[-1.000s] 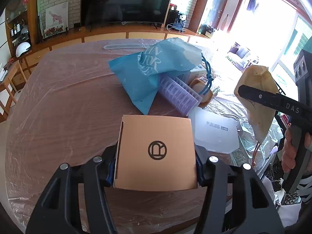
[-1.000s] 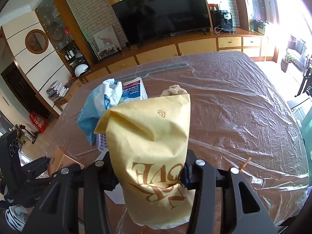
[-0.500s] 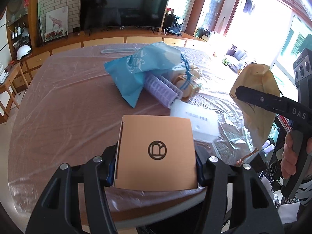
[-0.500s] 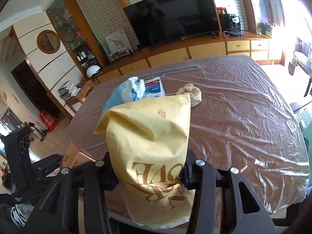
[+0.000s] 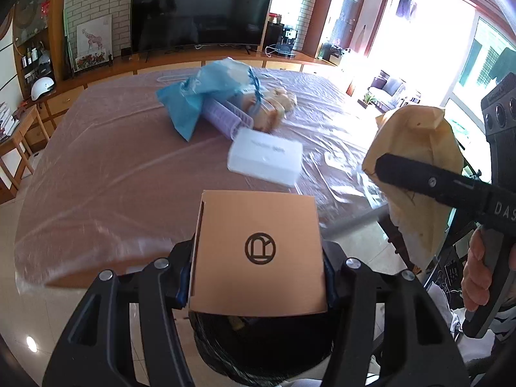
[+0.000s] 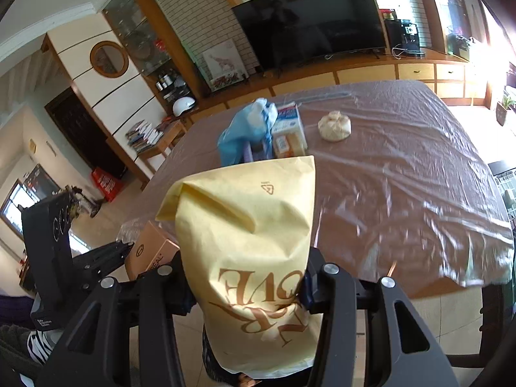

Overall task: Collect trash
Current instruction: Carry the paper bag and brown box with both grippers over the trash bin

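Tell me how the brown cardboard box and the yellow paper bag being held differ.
The cardboard box is rigid, flat and square-edged; the yellow paper bag is soft, creased and folded over at its top. The box carries a small round black logo, while the bag shows large brown lettering, upside down in the right wrist view. The box sits in the left gripper, the bag in the right gripper. Both are clamped between closed fingers, off the table.

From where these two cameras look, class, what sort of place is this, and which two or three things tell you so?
Most likely a home living and dining room. A large television stands on a long wooden sideboard, a glass-fronted display cabinet lines the wall, and a big table under clear plastic fills the middle.
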